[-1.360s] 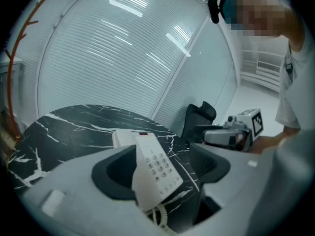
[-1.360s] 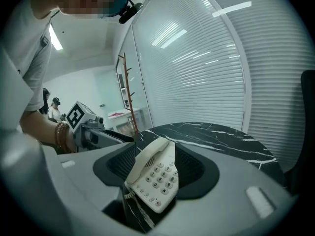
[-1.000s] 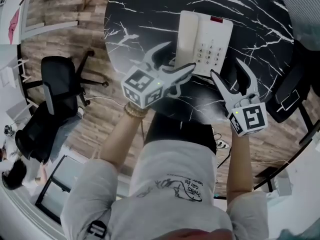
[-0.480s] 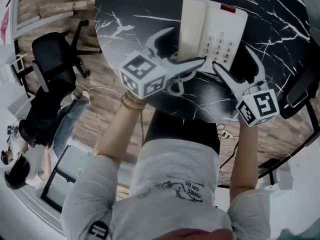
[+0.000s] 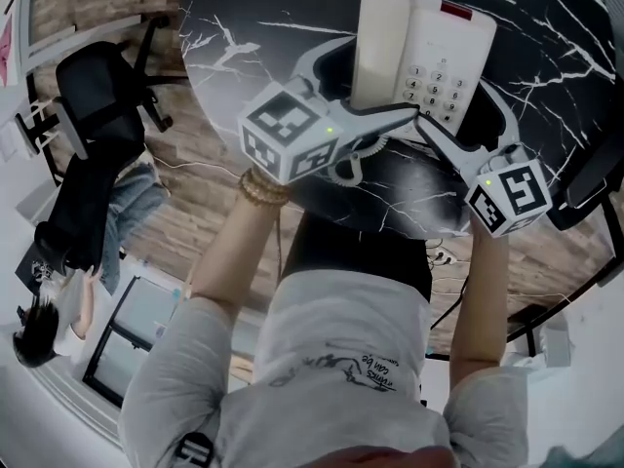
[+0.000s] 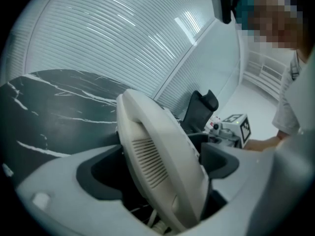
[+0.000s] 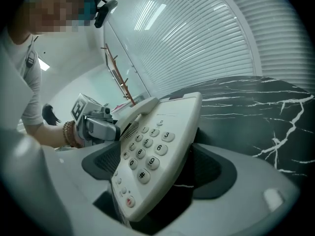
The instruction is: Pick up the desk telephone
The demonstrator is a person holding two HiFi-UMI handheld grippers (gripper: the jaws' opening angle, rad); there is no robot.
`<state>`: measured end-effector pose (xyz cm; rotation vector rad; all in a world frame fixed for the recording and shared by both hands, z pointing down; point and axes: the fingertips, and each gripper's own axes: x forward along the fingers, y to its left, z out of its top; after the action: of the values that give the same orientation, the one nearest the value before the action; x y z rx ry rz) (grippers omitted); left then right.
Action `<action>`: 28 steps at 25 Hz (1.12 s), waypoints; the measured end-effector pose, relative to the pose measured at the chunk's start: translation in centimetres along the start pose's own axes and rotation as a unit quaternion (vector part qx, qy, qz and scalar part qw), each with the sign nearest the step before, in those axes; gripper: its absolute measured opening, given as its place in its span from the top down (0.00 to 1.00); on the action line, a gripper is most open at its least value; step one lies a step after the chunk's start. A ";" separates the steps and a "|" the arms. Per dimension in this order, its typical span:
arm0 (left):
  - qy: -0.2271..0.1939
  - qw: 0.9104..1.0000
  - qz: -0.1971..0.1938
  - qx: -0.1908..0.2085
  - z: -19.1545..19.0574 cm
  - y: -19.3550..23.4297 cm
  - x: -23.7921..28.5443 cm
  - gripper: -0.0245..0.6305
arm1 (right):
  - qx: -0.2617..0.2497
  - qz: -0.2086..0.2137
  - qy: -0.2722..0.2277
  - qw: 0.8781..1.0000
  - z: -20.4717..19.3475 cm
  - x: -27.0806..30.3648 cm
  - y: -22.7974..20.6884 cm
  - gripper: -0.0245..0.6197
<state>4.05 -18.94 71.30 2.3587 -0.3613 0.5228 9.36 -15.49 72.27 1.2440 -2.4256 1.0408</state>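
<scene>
surface: black marble-look table (image 5: 244, 27), wood floor (image 5: 195, 217) and an office chair (image 5: 97, 96) past its left edge.
phone: desk telephone (image 5: 429, 52) rests toward the table's near edge, handset (image 5: 380, 37) on its left, keypad (image 5: 434, 86) right.
left claw: left gripper (image 6: 160, 166), jaws wide apart, having just been opening; the handset corner sits between them, unpressed.
right claw: right gripper (image 7: 155, 168) likewise spread, just opened further, around the keypad corner with a gap either side.
step: we judge the grasp is being set.
doing it well: we'd close both sides together, squarely on the body, then lift level so the handset stays cradled.
</scene>
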 end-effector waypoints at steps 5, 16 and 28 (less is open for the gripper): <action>-0.005 1.000 0.015 0.004 0.0 0.3 0.0 0.23 | -0.007 -0.005 -0.006 1.000 0.1 0.0 -0.6 0.32; -0.031 0.999 0.032 -0.019 0.2 0.3 0.0 0.27 | 0.014 -0.043 -0.018 0.999 0.2 0.1 -1.1 0.43; -0.048 0.997 0.043 -0.051 0.3 -0.4 -0.3 0.31 | 0.034 -0.068 -0.027 0.997 0.5 -1.0 -0.4 0.44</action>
<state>3.99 -18.81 70.73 2.2818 -0.5225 0.4217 10.30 -15.34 71.65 1.4542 -2.3234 1.0732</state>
